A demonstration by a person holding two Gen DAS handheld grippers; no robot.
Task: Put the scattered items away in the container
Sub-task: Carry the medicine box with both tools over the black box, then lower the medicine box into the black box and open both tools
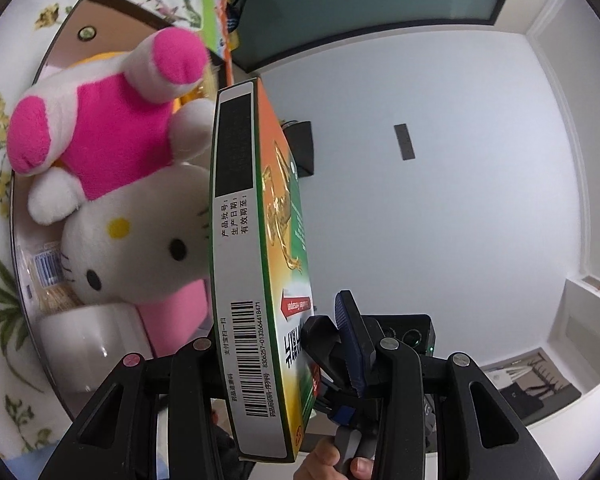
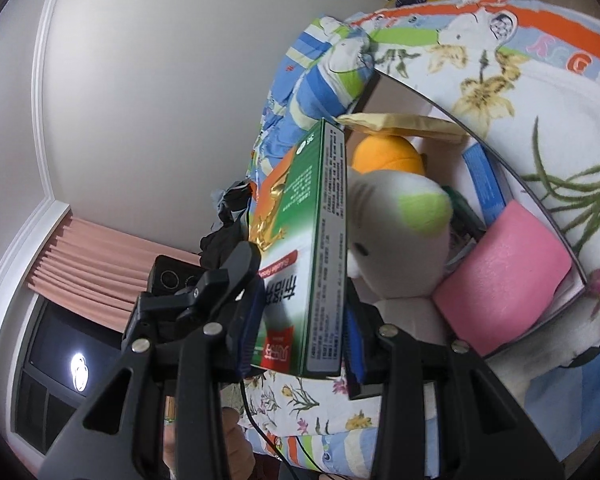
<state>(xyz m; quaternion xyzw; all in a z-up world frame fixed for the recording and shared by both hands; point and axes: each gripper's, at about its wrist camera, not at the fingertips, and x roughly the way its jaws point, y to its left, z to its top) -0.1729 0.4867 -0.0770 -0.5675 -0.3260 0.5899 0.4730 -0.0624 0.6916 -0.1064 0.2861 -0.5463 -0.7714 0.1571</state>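
Observation:
A flat orange-and-green medicine box stands on edge between the fingers of both grippers. My left gripper is shut on its lower end. My right gripper is shut on the same box from the other side; its blue-padded finger shows in the left wrist view. The box is held above an open cardboard container, which holds a white and pink cat plush, a white cup, a pink sponge, an orange plush and a white plush with green tip.
The container lies on a floral bedsheet. A rolled striped blanket lies beside it. A blue box and a gold packet sit inside. White wall, ceiling and pink curtains surround.

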